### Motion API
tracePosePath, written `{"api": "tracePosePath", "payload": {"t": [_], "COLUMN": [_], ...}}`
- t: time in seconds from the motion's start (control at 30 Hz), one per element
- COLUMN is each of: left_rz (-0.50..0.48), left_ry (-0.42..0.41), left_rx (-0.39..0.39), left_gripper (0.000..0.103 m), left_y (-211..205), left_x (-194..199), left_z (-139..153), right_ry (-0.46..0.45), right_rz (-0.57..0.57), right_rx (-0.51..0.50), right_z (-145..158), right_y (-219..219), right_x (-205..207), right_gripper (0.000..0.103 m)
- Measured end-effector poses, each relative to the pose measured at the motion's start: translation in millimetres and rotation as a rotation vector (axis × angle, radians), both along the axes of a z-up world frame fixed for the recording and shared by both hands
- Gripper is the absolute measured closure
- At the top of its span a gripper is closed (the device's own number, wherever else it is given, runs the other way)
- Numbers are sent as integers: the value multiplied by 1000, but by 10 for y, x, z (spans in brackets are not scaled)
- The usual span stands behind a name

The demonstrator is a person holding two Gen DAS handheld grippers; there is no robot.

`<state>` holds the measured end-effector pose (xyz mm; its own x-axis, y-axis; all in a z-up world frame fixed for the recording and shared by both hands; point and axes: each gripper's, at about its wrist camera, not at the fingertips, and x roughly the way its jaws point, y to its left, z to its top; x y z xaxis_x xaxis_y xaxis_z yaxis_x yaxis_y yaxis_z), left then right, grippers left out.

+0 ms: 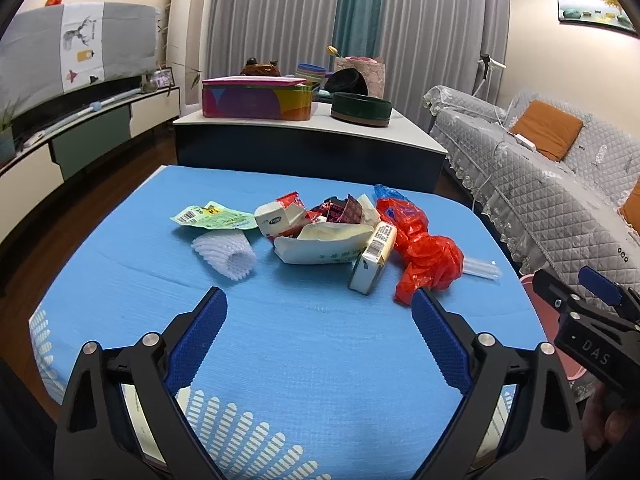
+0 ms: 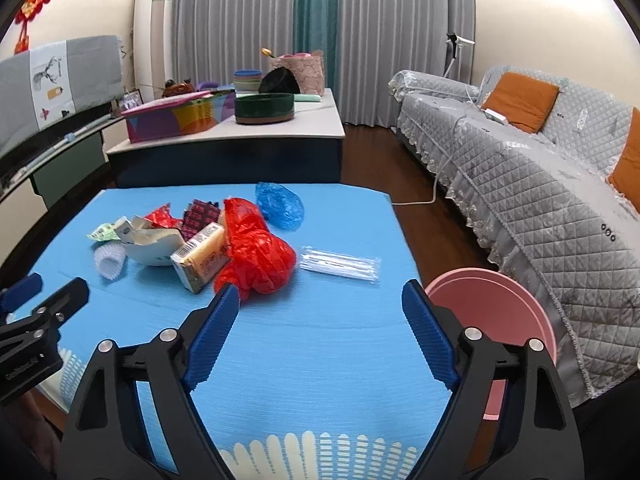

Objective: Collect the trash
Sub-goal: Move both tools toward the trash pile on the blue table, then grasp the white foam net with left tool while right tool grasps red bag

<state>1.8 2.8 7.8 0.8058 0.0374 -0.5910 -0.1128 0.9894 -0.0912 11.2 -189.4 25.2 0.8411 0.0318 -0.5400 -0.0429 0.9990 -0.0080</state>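
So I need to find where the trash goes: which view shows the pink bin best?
The right wrist view: the pink bin stands beside the blue table, with its round rim and inside in plain sight. The left wrist view shows only slivers of pink behind the right gripper.

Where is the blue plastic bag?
In the right wrist view, the blue plastic bag lies near the far edge of the blue table, just behind the red plastic bag.
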Motion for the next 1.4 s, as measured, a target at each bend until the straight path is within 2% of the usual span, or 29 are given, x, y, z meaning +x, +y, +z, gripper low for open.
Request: {"api": "tracePosePath", "payload": {"t": [0.17, 0.23, 0.33, 0.4, 0.57, 0.77, 1.07, 1.13, 1.23, 1.27, 1.3, 1.33, 1.4], "left_rz": [13, 20, 52, 73, 139, 215, 336, 365, 381, 382, 381, 384, 387], "left_ry": [6, 16, 40, 72, 67, 82, 130, 146, 167, 179, 183, 183, 171], "left_rx": [17, -1, 40, 113, 110, 5, -55, -53, -59, -62, -66, -61, -47], "left_gripper": [16, 17, 19, 20, 20, 20, 20, 23, 39, 48, 55, 58, 74], "left_y": [3, 44, 84, 71, 195, 455, 754, 810, 856, 862, 869, 859, 845], "left_x": [41, 87, 156, 192, 317, 575, 960, 1056, 1149, 1163, 1167, 1142, 1132], "left_z": [-2, -19, -34, -27, -57, -228, -489, -566, -657, -679, -686, -672, -632], "right_ry": [-15, -11, -8, -17, 0, 57, 141, 151, 172, 175, 176, 179, 180], "right_rz": [2, 11, 35, 43, 52, 95, 126, 124, 129, 132, 134, 136, 136], "right_rx": [39, 52, 63, 56, 87, 108, 87, 84, 75, 74, 72, 71, 70], "right_z": [47, 69, 141, 178, 129, -142, -512, -550, -614, -626, -639, -647, -652], "right_y": [-8, 5, 47, 88, 214, 365, 437, 440, 451, 450, 446, 445, 437], "right_x": [8, 50, 173, 264, 594, 879, 1156, 1178, 1205, 1207, 1210, 1210, 1197], "right_gripper": [25, 27, 28, 28, 28, 28, 28, 28, 29, 29, 33, 40, 46]}}
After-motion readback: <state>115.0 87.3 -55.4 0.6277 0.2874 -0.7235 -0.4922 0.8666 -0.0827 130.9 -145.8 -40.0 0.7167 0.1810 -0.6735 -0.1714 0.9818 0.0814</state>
